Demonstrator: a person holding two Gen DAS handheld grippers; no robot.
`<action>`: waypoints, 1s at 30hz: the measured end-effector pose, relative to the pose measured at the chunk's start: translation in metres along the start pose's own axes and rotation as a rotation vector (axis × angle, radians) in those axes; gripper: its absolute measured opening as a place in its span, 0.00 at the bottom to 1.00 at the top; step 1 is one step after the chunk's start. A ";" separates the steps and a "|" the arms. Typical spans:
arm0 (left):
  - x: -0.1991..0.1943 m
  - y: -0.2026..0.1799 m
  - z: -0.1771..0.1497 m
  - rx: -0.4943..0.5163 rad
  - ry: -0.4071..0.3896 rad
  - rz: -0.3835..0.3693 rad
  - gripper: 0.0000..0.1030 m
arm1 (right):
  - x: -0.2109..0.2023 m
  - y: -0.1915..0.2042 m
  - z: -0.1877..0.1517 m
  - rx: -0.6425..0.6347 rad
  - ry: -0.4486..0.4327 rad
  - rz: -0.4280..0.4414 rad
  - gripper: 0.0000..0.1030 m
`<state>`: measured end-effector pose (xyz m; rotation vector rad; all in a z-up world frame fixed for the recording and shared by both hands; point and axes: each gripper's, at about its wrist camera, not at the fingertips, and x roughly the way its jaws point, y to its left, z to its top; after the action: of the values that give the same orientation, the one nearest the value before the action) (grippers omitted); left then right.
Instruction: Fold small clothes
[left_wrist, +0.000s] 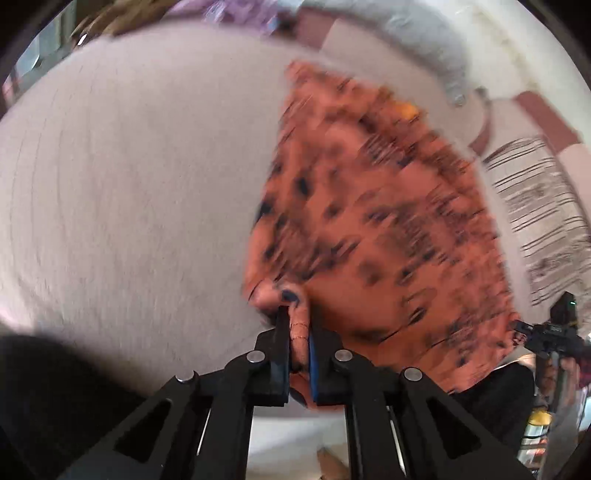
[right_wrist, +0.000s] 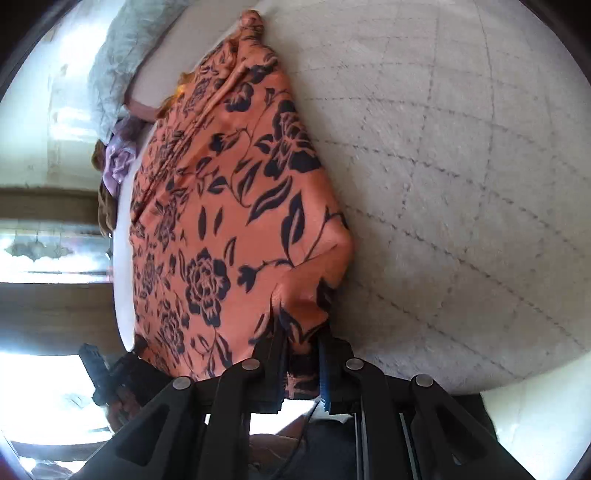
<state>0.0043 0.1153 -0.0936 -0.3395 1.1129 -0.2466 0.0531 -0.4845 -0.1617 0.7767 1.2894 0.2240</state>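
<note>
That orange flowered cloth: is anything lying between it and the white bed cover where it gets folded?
Nothing visible does. Both grippers, left and right, already pinch the orange cloth, and the quilted cover beside it looks bare. The grey garment lies off by the far edge.

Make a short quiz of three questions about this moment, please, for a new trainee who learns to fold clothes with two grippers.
1. True or false: the left gripper is shut on a fold of the orange cloth.
2. Multiple choice: the pattern on the cloth is A) dark flowers and leaves, B) white stripes, C) green dots.
3. Short answer: what does the right gripper hold, and what surface lies under the cloth?

Key:
1. True. The cloth is pinched between its two fingers.
2. A.
3. It holds an edge of the same orange cloth; a pale quilted bed cover lies beneath.
</note>
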 end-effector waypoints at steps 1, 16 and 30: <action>-0.012 -0.007 0.015 0.022 -0.048 -0.040 0.08 | -0.008 0.009 0.004 -0.020 -0.028 0.032 0.14; 0.111 -0.015 0.277 0.009 -0.261 0.085 0.72 | -0.003 0.114 0.285 -0.052 -0.446 0.066 0.88; 0.168 -0.030 0.187 0.149 -0.104 0.148 0.70 | 0.056 0.092 0.200 -0.243 -0.289 -0.204 0.59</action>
<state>0.2437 0.0539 -0.1476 -0.1352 1.0055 -0.1769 0.2780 -0.4644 -0.1339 0.4478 1.0355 0.0968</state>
